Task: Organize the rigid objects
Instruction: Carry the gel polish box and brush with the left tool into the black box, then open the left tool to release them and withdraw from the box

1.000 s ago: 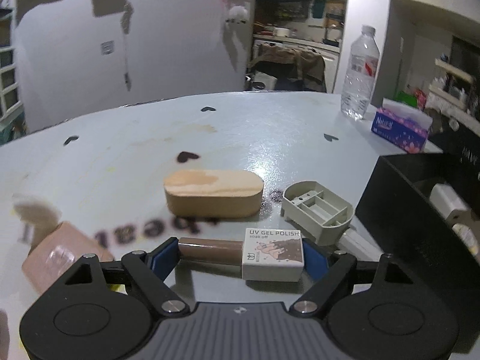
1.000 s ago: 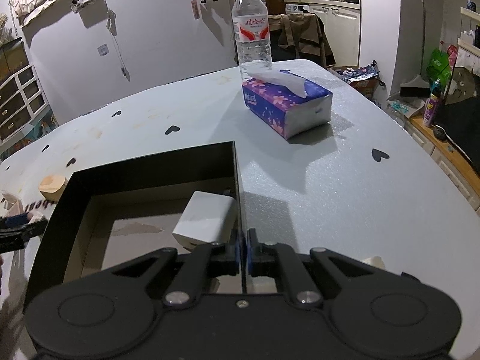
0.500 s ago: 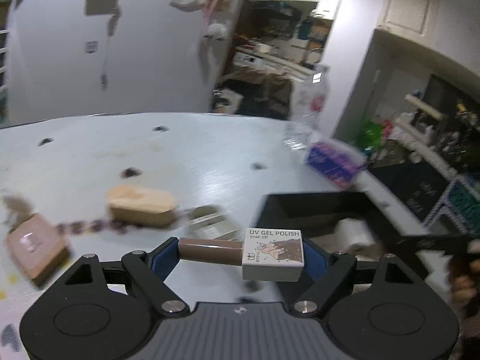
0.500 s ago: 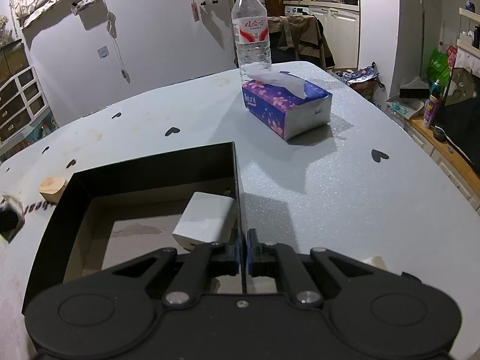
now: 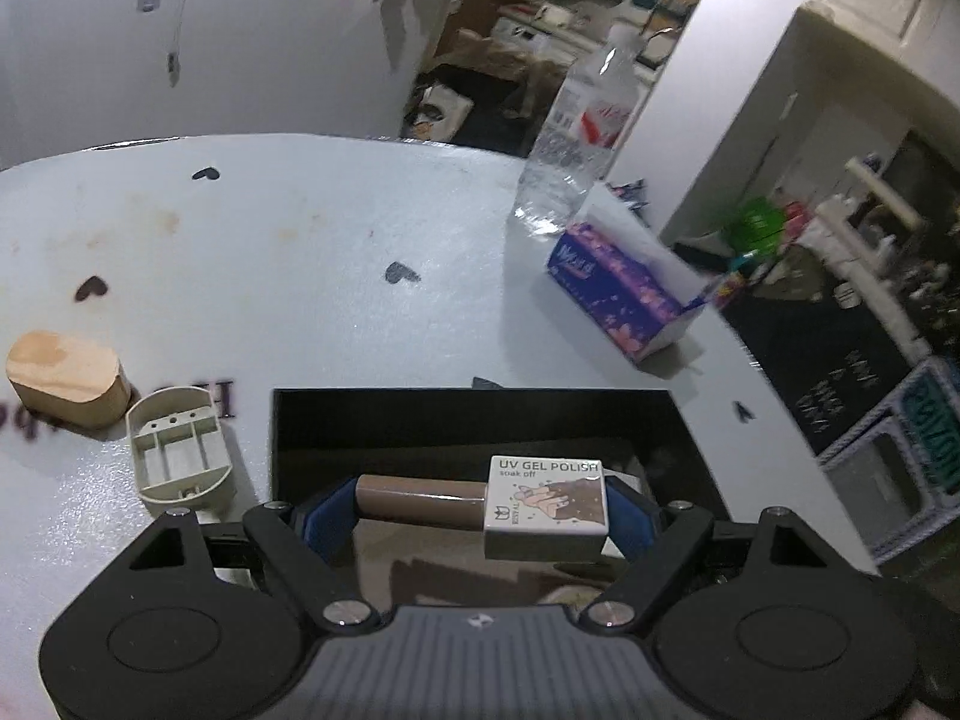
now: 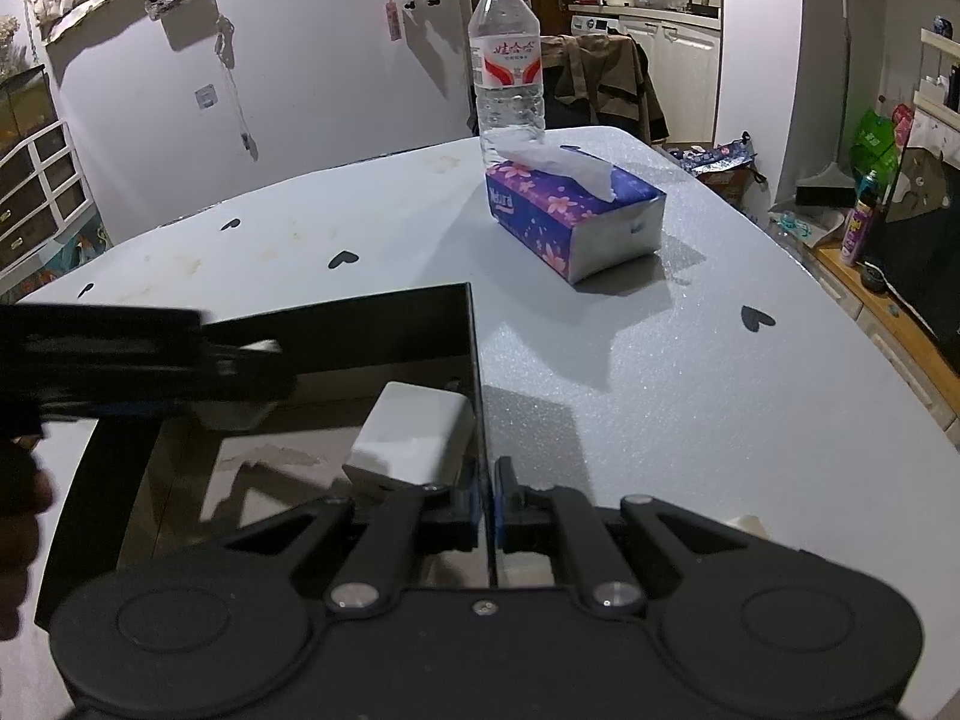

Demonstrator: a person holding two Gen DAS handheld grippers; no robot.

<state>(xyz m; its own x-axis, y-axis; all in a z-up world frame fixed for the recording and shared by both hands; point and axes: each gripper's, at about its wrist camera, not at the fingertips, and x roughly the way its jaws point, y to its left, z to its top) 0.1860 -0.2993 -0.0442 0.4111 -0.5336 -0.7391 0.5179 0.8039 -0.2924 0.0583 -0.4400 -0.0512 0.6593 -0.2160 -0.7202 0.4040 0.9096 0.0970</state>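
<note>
Gel polish bottle [image 5: 480, 501], long axis crosswise between my left claw [image 5: 480, 516] fingers, hangs directly above the black box [image 5: 474, 414], whose side wall my right claw [image 6: 487, 498] pinches.

1. Your left gripper [image 5: 480, 510] is matt black plastic with blue pads, clamped on a glossy brown nail polish bottle [image 5: 474, 501].
2. The black box [image 6: 336, 330] you pinch looks smooth, slightly shiny card.
3. The block [image 5: 66, 381] is bare, pale wood.
4. The table [image 6: 690, 372] has a grainy, sparkling finish.
</note>
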